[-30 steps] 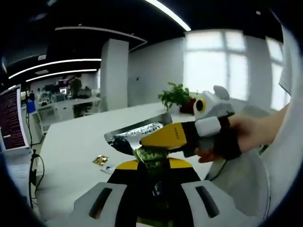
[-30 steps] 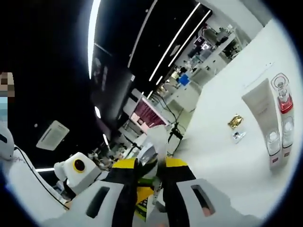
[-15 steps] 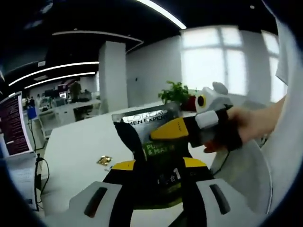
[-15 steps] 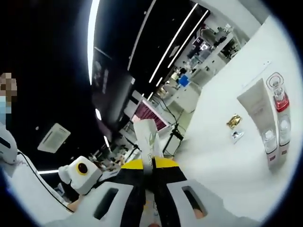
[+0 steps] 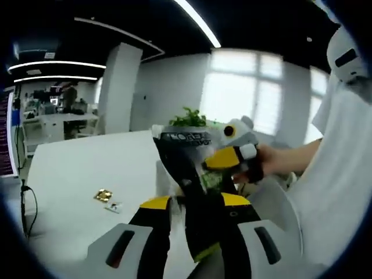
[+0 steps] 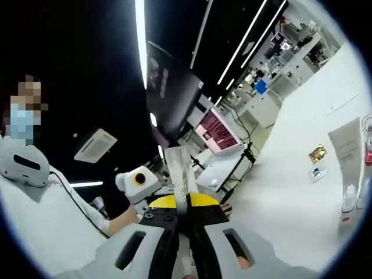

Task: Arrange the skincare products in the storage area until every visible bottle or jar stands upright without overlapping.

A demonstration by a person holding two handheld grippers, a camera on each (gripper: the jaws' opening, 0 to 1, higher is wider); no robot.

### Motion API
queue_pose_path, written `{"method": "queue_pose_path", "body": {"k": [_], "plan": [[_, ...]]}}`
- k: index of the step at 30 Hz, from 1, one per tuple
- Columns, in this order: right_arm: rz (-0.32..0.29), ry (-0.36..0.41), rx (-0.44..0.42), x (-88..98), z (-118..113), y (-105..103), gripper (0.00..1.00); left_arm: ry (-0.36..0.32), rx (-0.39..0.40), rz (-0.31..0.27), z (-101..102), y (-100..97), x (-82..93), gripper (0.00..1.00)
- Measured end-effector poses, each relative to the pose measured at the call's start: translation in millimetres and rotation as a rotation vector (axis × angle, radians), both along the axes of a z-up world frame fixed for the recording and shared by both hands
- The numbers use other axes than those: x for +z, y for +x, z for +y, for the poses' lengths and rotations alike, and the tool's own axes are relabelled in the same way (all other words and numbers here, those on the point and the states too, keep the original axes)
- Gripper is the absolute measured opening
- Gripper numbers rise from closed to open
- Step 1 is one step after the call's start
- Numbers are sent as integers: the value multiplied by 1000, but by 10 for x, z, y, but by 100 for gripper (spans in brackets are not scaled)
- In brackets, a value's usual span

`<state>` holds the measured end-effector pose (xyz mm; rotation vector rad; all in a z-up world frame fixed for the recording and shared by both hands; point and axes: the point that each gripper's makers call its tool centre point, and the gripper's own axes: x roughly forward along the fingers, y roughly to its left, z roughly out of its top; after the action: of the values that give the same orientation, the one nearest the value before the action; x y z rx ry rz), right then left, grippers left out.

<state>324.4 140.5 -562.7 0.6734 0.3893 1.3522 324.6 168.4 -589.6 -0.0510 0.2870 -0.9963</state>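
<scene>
We see dark flat pouch [image 5: 192,192] held in air above white table [image 5: 81,174], left gripper [image 5: 195,212] clamped on lower part, right gripper [image 6: 185,215] pinching its edge. We judge it light, floppy, crinkly; grip near stiff sealed edges. Pale tube [image 6: 349,157] stands far off on table.

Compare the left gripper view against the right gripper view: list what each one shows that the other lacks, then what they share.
Left gripper view alone: a potted plant before bright windows, and the printed face of the sachet. Right gripper view alone: a white tube standing on the table, a lit monitor, and the sachet seen edge-on. Shared: the sachet, clamped by both the left gripper and the right gripper, the gold packet and the white table.
</scene>
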Motion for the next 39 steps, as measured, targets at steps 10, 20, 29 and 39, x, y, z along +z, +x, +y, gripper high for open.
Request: {"method": "queue_pose_path", "body": {"k": [10, 20, 29, 39], "plan": [[9, 1, 10, -23, -89, 69, 4, -107, -5, 81, 30, 2, -31, 16], [48, -19, -67, -107, -68, 232, 6, -277, 123, 220, 75, 89, -57, 5], [103, -76, -113, -454, 31, 168, 15, -573, 275, 317, 280, 302, 44, 4], [179, 27, -136, -411, -19, 171, 1, -535, 275, 325, 219, 335, -63, 5]]}}
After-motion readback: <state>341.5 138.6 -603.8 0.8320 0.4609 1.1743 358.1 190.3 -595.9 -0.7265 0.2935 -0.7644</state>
